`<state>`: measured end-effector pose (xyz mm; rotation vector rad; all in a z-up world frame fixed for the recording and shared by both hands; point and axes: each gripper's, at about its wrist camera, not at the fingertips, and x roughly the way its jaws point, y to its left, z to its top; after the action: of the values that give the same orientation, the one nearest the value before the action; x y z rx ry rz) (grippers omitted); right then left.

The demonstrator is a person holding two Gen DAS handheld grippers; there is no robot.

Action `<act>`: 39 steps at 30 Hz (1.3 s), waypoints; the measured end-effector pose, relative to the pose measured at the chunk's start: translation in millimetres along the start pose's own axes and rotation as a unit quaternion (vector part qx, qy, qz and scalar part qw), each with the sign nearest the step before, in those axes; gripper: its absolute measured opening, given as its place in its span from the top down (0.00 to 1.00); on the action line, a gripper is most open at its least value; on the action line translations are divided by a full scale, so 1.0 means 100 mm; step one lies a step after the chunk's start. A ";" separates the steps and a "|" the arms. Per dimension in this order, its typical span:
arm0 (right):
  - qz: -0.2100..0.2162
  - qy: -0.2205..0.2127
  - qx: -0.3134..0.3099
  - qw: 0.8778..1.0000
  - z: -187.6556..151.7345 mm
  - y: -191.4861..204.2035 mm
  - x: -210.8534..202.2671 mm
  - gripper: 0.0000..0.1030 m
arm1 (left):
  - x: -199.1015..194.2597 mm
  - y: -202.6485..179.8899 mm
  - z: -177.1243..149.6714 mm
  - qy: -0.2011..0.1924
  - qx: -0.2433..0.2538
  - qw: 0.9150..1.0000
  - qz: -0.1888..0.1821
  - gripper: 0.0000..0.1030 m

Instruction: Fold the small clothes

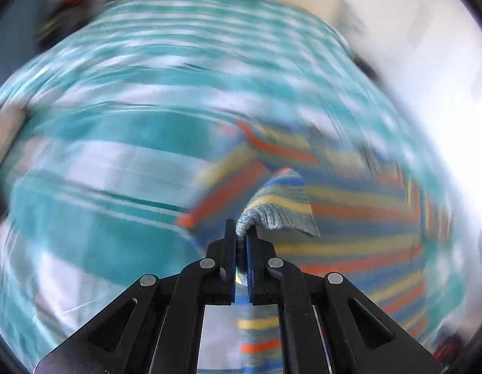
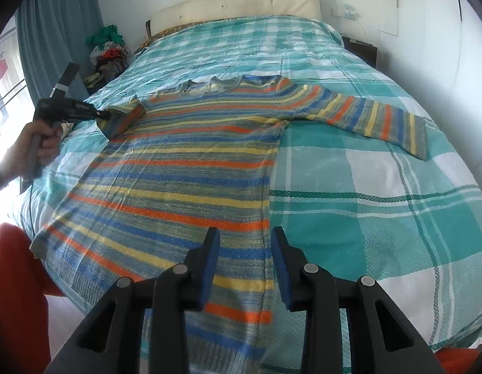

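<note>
Across the middle of the bed (image 2: 381, 168), on its teal-and-white checked cover, a striped sweater (image 2: 191, 168) lies spread flat, banded in orange, blue, yellow and grey-green. Its hem reaches the foot edge of the bed, where it runs under the right tongs, and its neckline points toward the cream headboard (image 2: 247, 1). One sleeve (image 2: 375, 115) stretches out flat toward the right edge of the bed, its cuff lying on the cover. The other sleeve is bent in at the left edge, its cuff (image 2: 122, 121) lifted off the cover.

The left tongs (image 2: 103, 114), gripped by a hand (image 2: 38, 146) near the left edge of the bed, are pressed together on that cuff; the left wrist view shows the ribbed knit (image 1: 272, 205) pinched between the two black fingers, with everything behind it smeared by blur.

The right tongs (image 2: 245, 240) stand partly spread over the sweater's lower right side seam, near the foot edge. Nothing sits between the blue pads (image 2: 210, 265), and whether the fingertips touch the knit I cannot tell.

Beyond the left edge of the bed hangs a blue-grey curtain (image 2: 54, 31), with a heap of coloured clothes (image 2: 108, 46) near the head corner. Something red (image 2: 16, 296) shows at the lower left, off the foot of the bed.
</note>
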<state>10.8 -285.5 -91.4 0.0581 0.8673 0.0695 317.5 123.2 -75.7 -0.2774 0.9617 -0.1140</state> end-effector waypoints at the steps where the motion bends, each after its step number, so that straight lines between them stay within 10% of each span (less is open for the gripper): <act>1: 0.002 0.003 -0.003 1.000 -0.01 0.01 0.02 0.67 | -0.08 0.25 0.07 -0.012 -0.044 0.999 0.016 0.97; 6: 0.011 0.016 -0.006 1.000 -0.03 0.05 0.12 0.67 | -0.04 1.09 0.12 -0.005 -0.146 0.983 0.108 0.97; 29: 0.005 0.064 -0.025 0.998 -0.10 0.14 0.40 0.67 | 0.36 1.76 -0.22 0.038 -0.193 0.968 0.155 0.98; 34: 0.005 0.063 -0.024 0.998 -0.10 0.14 0.40 0.67 | 0.24 1.83 -0.27 0.041 -0.184 0.970 0.155 0.77; 36: 0.007 0.062 -0.023 0.998 -0.10 0.14 0.40 0.67 | 0.13 1.89 -0.30 0.038 -0.198 0.966 0.160 0.44; 39: 0.010 0.060 -0.022 0.998 -0.10 0.15 0.40 0.67 | -0.04 1.86 -0.27 0.015 -0.199 0.971 0.133 0.36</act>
<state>28.8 -266.4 -127.2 0.0209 0.9844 0.1121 287.9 297.6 -140.4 -0.5116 1.0392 0.3261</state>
